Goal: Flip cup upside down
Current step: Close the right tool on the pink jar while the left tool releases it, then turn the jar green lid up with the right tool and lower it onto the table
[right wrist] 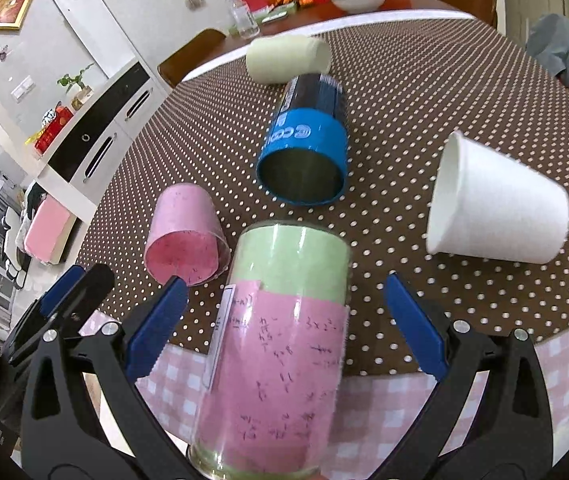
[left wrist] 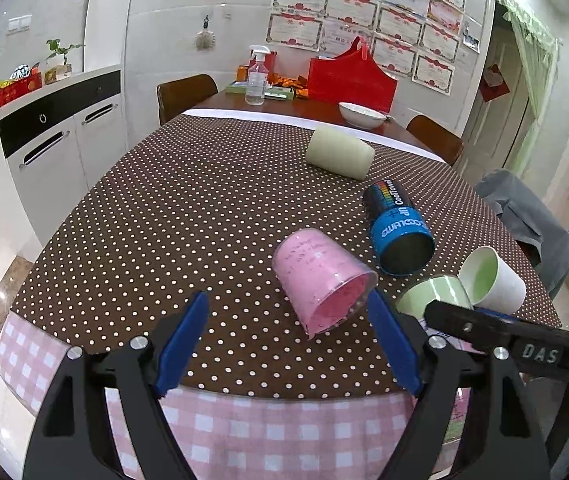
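Several cups lie on their sides on the polka-dot tablecloth (left wrist: 188, 208). A pink cup (left wrist: 322, 278) lies just ahead of my open, empty left gripper (left wrist: 290, 342), its mouth toward me; it also shows in the right wrist view (right wrist: 186, 236). A green cup with pink paper (right wrist: 280, 344) lies between the spread fingers of my open right gripper (right wrist: 284, 316), not clamped; its rim shows in the left wrist view (left wrist: 432, 294). A blue-and-black cup (left wrist: 398, 228) (right wrist: 306, 148), a white paper cup (left wrist: 492, 280) (right wrist: 496, 208) and a cream cup (left wrist: 340, 152) (right wrist: 288, 58) lie farther off.
The tablecloth's near edge hangs over a pink checked cloth (left wrist: 268, 432). At the far end stand a spray bottle (left wrist: 255, 76), a white bowl (left wrist: 360, 114) and a red bag (left wrist: 350, 76). Chairs (left wrist: 184, 94) and a white cabinet (left wrist: 56, 140) stand beside the table.
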`<state>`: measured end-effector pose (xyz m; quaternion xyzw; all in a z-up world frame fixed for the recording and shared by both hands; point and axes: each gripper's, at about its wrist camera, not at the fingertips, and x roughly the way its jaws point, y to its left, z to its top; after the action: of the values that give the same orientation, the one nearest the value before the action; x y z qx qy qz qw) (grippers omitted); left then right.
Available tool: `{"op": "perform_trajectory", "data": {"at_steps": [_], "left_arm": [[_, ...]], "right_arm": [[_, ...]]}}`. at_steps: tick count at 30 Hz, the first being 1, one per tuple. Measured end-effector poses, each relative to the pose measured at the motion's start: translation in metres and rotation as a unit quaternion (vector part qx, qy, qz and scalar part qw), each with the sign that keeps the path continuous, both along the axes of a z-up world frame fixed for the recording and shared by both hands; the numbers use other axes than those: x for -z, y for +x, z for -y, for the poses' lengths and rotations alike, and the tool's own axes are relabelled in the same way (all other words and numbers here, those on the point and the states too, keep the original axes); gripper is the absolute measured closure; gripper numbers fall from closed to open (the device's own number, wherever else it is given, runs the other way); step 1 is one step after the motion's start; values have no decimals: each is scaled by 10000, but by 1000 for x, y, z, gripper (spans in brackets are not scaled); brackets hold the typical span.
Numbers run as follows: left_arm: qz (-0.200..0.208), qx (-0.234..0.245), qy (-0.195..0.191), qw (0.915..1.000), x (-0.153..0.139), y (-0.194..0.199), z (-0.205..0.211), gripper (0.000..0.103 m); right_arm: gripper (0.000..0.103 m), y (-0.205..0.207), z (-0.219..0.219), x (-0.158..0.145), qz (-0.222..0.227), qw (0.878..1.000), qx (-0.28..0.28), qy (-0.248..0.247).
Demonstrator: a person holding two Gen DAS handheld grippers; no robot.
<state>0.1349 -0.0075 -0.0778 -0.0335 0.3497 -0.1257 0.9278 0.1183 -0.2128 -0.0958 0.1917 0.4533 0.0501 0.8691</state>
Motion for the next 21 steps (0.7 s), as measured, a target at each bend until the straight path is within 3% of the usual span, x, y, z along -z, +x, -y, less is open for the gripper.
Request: {"op": "perform_trajectory", "data": {"at_steps": [5, 9, 16, 21], "left_arm": [[-39, -18, -23, 10000, 4, 2, -6, 23], [-57, -20, -53, 10000, 5, 3, -8, 23], [-4, 14, -63, 10000, 4, 3, -7, 23], [2, 18, -70, 10000, 5, 3, -5, 23]], "right_arm": [[13, 7, -3, 7, -161, 9997, -111, 112], [31, 11, -4, 12, -279, 9995, -168, 55], [32, 5, -4, 2, -97, 9996, -268, -42], [32, 1, -4, -14, 281, 9986, -328, -308]]}}
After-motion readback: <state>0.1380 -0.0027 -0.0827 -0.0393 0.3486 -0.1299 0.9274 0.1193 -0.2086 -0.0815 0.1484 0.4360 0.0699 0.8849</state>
